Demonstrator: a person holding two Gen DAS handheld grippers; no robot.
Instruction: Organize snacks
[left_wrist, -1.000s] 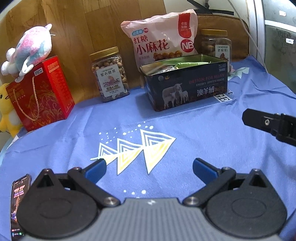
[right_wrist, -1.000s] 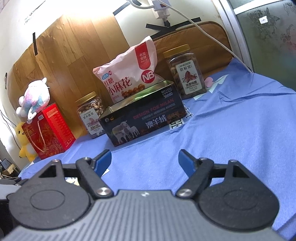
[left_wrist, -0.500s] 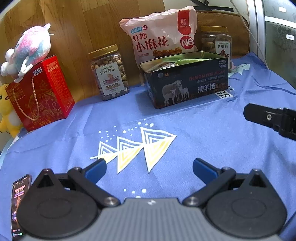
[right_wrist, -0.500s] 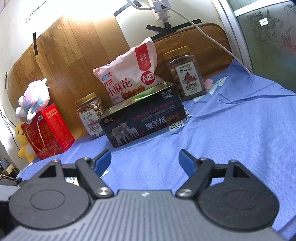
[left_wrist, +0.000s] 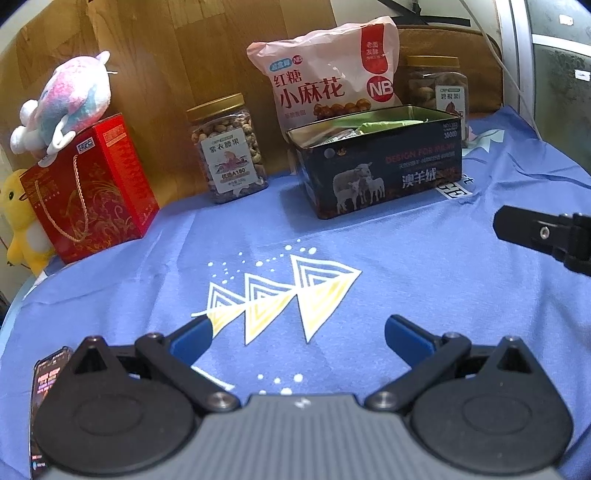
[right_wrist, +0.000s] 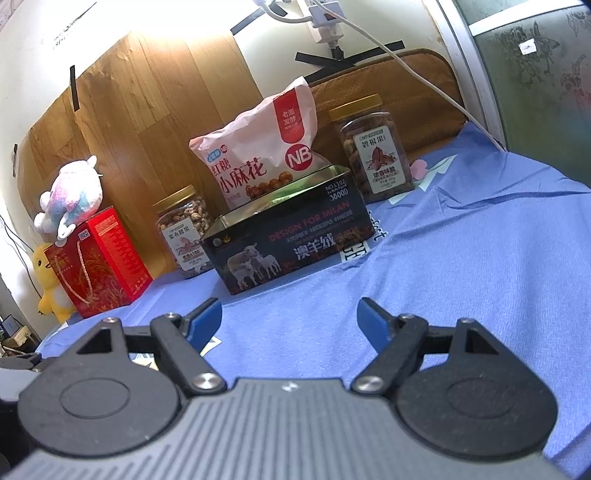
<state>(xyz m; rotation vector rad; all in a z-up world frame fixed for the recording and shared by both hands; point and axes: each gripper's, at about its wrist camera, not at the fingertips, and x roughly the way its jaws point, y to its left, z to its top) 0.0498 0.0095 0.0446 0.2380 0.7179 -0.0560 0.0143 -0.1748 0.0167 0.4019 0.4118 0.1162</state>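
**Tall snacks could topple behind the tin**

Both claws, left claw (left_wrist: 297, 334) and right claw (right_wrist: 290, 317), gape wide, empty. Reaching past the open dark metal tin (right_wrist: 291, 240) risks knocking the pink snack bag (right_wrist: 266, 158) leaning behind it, or the gold-lidded nut jars (right_wrist: 375, 147) flanking it.

Blue printed cloth (left_wrist: 388, 236) covering the surface, open dark tin (left_wrist: 380, 166) at 12 o'clock, nut jar (left_wrist: 227, 147) and red gift box (left_wrist: 88, 188) at 10 o'clock, phone (left_wrist: 46, 391) at 8 o'clock.
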